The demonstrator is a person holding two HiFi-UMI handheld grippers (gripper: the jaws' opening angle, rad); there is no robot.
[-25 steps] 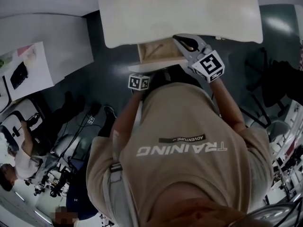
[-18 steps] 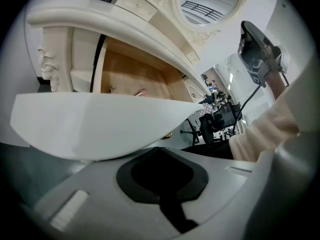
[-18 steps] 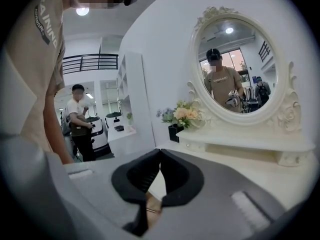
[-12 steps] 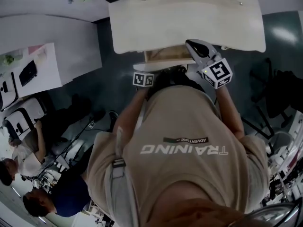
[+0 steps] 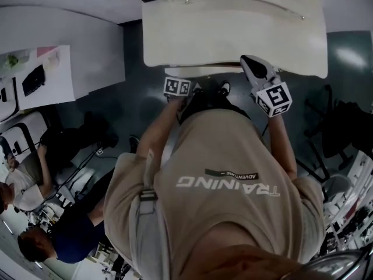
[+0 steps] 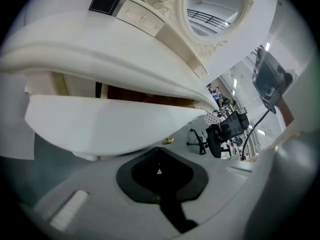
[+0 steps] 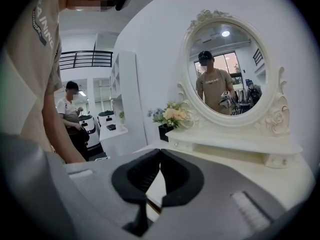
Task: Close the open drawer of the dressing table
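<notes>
Dressing table [image 5: 233, 28]: cream, with a curved front edge, straight in front of the person.
Drawer [image 6: 110, 126]: under the dressing table's top, at its front. The white curved front stands out from the table by a narrow gap, and brown wood shows in that gap. In the head view only a thin pale strip of it shows past the top's front edge.
Left gripper [image 6: 159, 151]: below the dressing table's top, at the lower edge of the drawer front. Its 2 jaws are pressed together with nothing between them. Whether the tips touch the drawer front cannot be told.
Right gripper [image 7: 160, 151]: raised at the dressing table's front edge, right of its middle, pointing across the top. Its 2 jaws meet at the tips and hold nothing.
Mirror [image 7: 227, 69]: oval, in a carved white frame, upright at the back of the dressing table.
Flowers [image 7: 172, 115]: in a dark vase [image 7: 165, 131] on the dressing table's back left part, beside the mirror.
Person [image 5: 221, 185]: in a tan shirt, close to the dressing table's front, 1 arm out to each gripper.
White desk [image 5: 58, 45]: left of the dressing table, apart from it across dark floor.
Other people [image 5: 52, 238]: 2, well apart from the dressing table, behind the person.
</notes>
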